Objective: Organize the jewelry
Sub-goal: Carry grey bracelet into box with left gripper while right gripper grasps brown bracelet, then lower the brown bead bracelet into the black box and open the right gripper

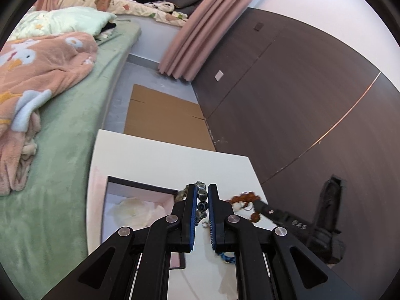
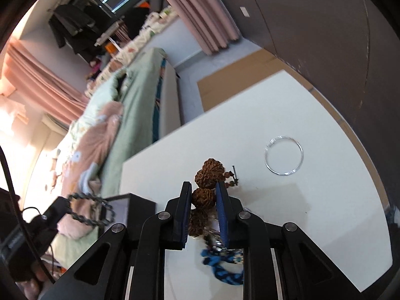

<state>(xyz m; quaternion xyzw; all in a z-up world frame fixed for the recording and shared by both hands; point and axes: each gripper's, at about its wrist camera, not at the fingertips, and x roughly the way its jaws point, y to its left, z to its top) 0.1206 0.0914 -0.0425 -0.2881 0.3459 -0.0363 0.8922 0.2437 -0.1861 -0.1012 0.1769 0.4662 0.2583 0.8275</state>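
Observation:
My left gripper (image 1: 202,188) is shut on a dark grey-green bead bracelet (image 1: 202,198), held above the white table (image 1: 155,155) beside the open jewelry box (image 1: 140,190). The bracelet also shows as a hanging loop in the right wrist view (image 2: 92,210). My right gripper (image 2: 203,187) is shut on a brown rudraksha bead bracelet (image 2: 203,197), raised over the table; it shows in the left wrist view (image 1: 243,197) too. A clear bangle (image 2: 283,155) lies on the table to the right. A blue braided bracelet (image 2: 225,267) lies under the right gripper.
A bed with a green sheet (image 1: 62,150) and a pink blanket (image 1: 37,75) lies left of the table. A flat cardboard sheet (image 1: 162,117) is on the floor beyond. A dark wood wall (image 1: 300,87) and a pink curtain (image 1: 195,37) are to the right.

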